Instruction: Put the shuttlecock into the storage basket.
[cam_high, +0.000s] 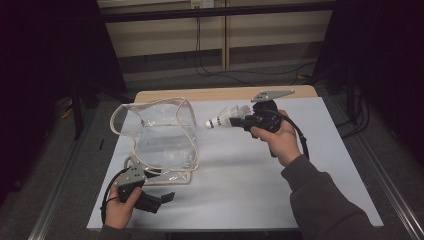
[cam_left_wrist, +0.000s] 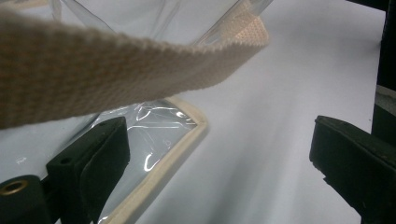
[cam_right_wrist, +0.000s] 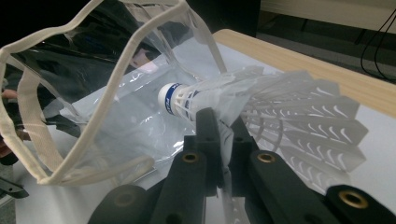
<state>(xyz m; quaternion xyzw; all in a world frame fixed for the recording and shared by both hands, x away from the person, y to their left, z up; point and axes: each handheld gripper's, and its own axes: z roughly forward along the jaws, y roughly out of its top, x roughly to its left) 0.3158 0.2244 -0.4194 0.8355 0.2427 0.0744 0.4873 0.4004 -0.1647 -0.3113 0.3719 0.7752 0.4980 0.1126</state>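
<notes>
We note the right gripper (cam_high: 240, 121) with fingers clamped on a white shuttlecock (cam_high: 223, 119), held above the surface (cam_high: 240, 175) just beside the clear bag (cam_high: 160, 135). Left gripper (cam_high: 167, 197) fingers stand wide apart, empty, at the bag's near corner.

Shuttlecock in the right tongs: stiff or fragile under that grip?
The shuttlecock likely weighs little: the right tongs hold it aloft by its thin feathers alone. Those feathers look fragile and may crush. Its rounded cork tip suggests it would roll in an arc if dropped.
</notes>
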